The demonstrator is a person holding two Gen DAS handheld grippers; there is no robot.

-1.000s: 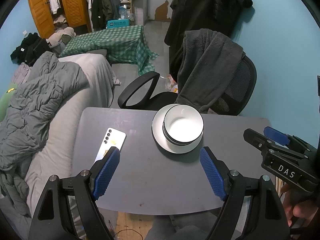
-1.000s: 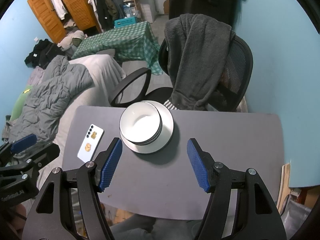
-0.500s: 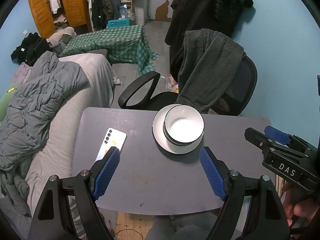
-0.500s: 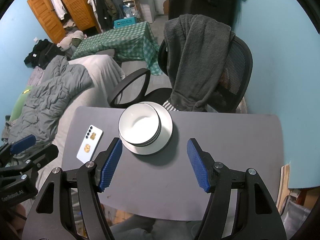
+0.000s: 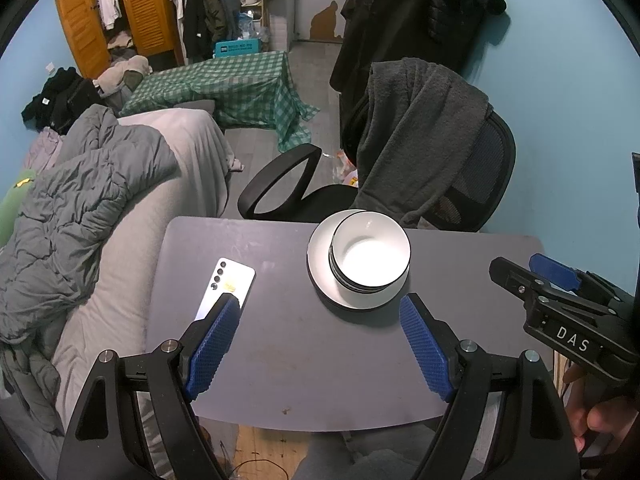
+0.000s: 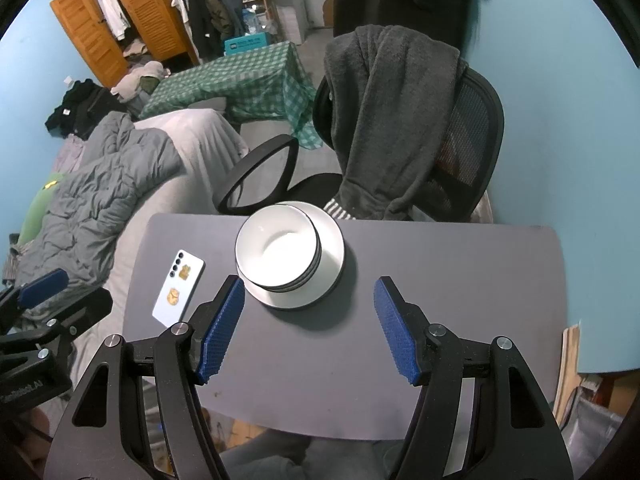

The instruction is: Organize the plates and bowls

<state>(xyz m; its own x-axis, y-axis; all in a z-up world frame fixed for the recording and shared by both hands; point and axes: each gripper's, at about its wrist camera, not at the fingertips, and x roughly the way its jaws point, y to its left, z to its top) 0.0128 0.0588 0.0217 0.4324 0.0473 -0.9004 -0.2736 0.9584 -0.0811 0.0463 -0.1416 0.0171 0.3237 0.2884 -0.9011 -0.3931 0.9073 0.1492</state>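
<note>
**Q:** Blue walls are enclosing the room; what is sitting on the grey surface?

**A:** A stack of white bowls with dark rims is resting on a white plate, toward the far edge of the surface and near its middle. The bowls are sitting off-centre on the plate, toward its right in the left wrist view. A white phone is lying face down near the left edge, well apart from the plate.

**Q:** How are the tools standing?

**A:** The left hand-held gripper is hovering over the near half of the surface with its blue pads spread wide and nothing between them; its left pad is overlapping the phone's near end in the picture, though contact cannot be told. The right hand-held gripper is likewise hanging wide and empty, with the plate and bowls lying just beyond its fingertips. Neither is touching the crockery.

**Q:** What is lying behind the surface?

**A:** A black office chair is standing at the far edge with a dark grey fleece draped over its back. A bed with a grey quilt is running along the left, a green checked cloth is covering something further back, and an orange wardrobe is standing open in the far corner.
</note>
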